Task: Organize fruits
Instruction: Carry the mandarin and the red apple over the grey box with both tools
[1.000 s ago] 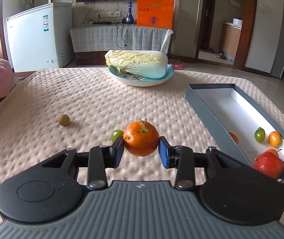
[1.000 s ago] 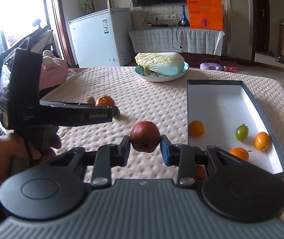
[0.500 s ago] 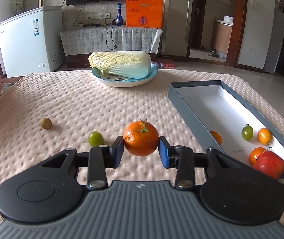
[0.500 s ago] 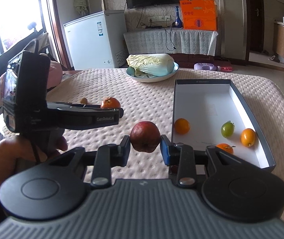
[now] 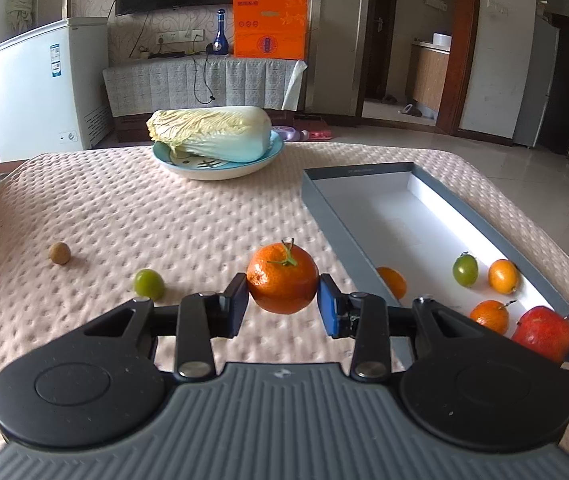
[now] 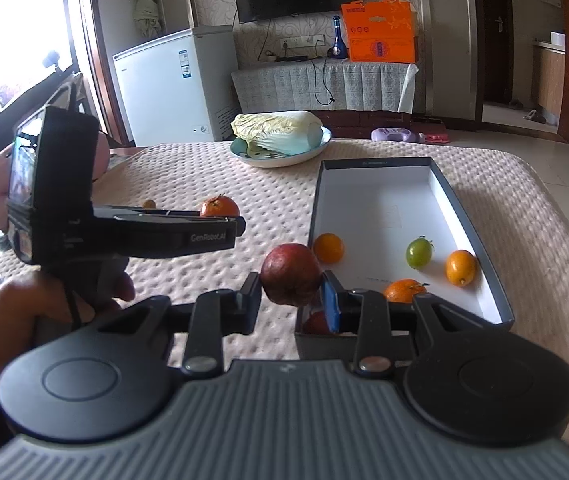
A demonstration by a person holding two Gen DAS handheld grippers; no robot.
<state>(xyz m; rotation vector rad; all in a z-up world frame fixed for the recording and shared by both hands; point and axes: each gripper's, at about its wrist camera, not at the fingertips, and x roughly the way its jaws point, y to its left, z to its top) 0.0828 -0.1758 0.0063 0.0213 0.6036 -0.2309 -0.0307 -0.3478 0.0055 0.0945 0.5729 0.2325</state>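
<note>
My left gripper (image 5: 283, 304) is shut on an orange tangerine (image 5: 282, 279) with a green stem, held above the beige tablecloth just left of the grey box (image 5: 324, 206). My right gripper (image 6: 291, 300) is shut on a dark red apple (image 6: 290, 274) over the box's near left corner (image 6: 311, 236); the apple also shows at the right edge of the left wrist view (image 5: 543, 332). Inside the box lie several small orange fruits (image 6: 328, 247) and a green one (image 6: 418, 253). A green fruit (image 5: 148, 284) and a small brown one (image 5: 59, 253) lie on the cloth to the left.
A blue plate (image 5: 220, 166) with a Chinese cabbage (image 5: 210, 132) stands at the table's far side. A person's hand (image 6: 24, 312) holds the left gripper's handle. Another red fruit (image 6: 316, 323) shows in the box behind my right finger. A white freezer (image 5: 40, 84) stands beyond.
Both grippers have moved right with their fruit. The box has come nearer the middle of both views, and the loose green and brown fruits have slid left.
</note>
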